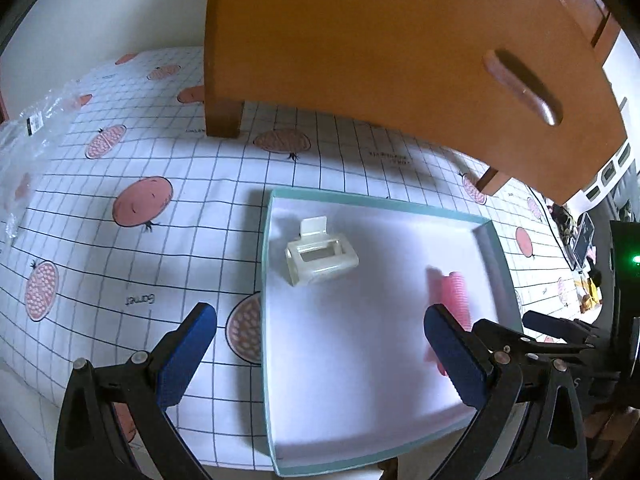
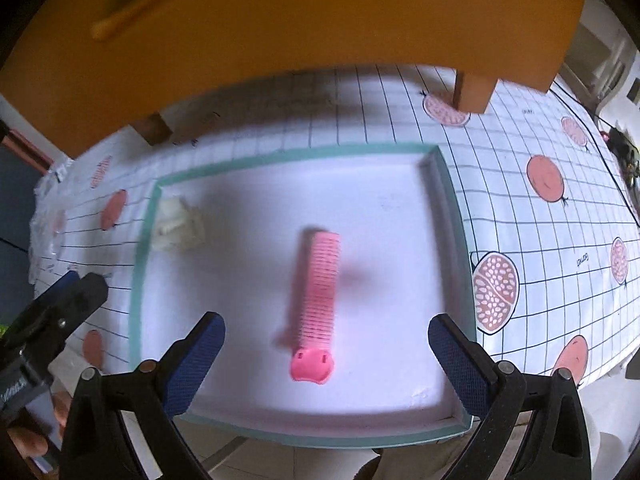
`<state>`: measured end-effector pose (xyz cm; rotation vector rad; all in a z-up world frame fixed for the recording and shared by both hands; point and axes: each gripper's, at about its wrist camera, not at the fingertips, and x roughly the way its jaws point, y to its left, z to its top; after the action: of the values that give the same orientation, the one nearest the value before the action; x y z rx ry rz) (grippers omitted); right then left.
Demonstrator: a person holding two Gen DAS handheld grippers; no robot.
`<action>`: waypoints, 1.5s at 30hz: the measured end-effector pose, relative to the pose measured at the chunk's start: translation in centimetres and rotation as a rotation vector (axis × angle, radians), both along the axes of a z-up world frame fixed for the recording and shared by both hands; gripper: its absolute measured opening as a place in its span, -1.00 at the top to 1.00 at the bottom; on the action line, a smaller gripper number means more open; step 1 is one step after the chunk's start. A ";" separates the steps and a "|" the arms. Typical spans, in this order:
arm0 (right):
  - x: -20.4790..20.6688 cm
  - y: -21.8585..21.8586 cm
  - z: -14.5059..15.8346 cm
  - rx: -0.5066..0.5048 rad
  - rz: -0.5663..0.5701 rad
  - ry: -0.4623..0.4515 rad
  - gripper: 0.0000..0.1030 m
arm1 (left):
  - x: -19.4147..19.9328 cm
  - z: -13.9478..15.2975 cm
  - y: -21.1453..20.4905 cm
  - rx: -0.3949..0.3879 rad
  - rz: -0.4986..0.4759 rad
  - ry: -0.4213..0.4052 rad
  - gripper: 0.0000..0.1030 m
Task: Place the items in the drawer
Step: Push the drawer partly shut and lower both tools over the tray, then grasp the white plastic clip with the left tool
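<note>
We've got our right gripper [image 2: 326,350] spread wide with nothing between its blue pads, hanging over the near end of the pink comb [image 2: 318,300], which lies lengthwise straight ahead on the white floor of the teal-rimmed tray [image 2: 454,216]. Our left gripper [image 1: 320,354] is just as wide and just as empty, straddling the tray's left rim; ahead of it, a little left, sits the cream hair claw [image 1: 318,256]. Beyond both pairs of fingers the orange drawer unit [image 1: 360,52] stands closed on the pomegranate tablecloth [image 1: 120,184].
</note>
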<state>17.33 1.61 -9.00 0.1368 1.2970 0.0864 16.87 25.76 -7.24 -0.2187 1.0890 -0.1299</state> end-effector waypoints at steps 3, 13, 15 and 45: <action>0.3 -0.1 -0.9 -0.006 -0.012 0.014 -1.00 | 0.7 -0.7 -0.1 -0.018 0.004 0.024 -1.00; 1.2 0.0 -3.3 -0.006 -0.028 0.044 -1.00 | 2.9 -2.2 -0.9 -0.051 0.021 0.056 -1.00; 1.3 0.1 -3.6 -0.008 -0.028 0.047 -1.00 | 3.2 -2.3 -1.2 -0.051 0.015 0.051 -1.00; 1.6 0.7 -4.9 0.015 -0.005 0.058 -0.80 | 7.8 -5.4 -4.5 0.088 -0.026 0.062 -0.69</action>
<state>18.94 2.36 -13.88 0.1566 1.3542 0.0880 24.67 21.22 -12.64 -0.1303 1.1567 -0.0985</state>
